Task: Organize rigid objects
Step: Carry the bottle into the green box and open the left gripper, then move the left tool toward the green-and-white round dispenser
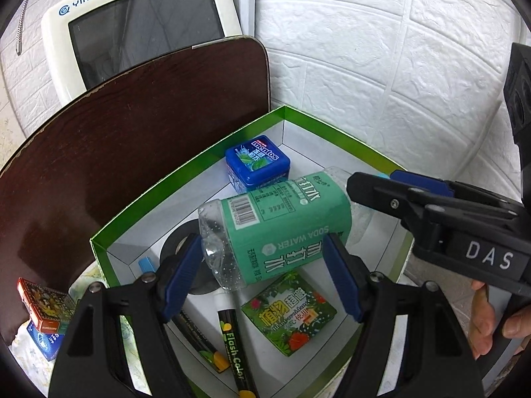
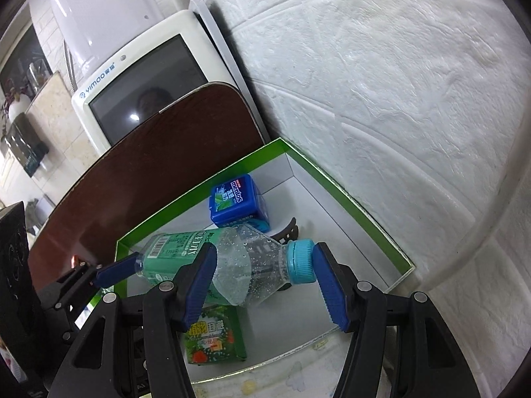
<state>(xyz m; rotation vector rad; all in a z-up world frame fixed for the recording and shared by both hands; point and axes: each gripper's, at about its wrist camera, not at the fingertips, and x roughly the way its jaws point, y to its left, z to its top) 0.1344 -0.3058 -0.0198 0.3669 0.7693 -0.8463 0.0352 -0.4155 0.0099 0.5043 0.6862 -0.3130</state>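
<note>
A clear soda water bottle (image 1: 282, 229) with a green label and blue cap (image 2: 300, 260) lies on its side inside a green-rimmed white box (image 1: 186, 172). My left gripper (image 1: 265, 275) is open, its blue pads either side of the bottle's base. My right gripper (image 2: 265, 282) is open around the bottle's neck and cap; it also shows in the left wrist view (image 1: 398, 192). In the box also lie a blue Mentos tin (image 1: 257, 162), a green patterned box (image 1: 288, 311), marker pens (image 1: 232, 348) and a black tape roll (image 1: 179, 242).
A dark brown board (image 1: 132, 126) leans behind the box, in front of a white YIMAO screen unit (image 1: 139, 26). A white brick-pattern wall (image 1: 381, 66) is on the right. A red card box (image 1: 43, 305) on a blue box sits at the left.
</note>
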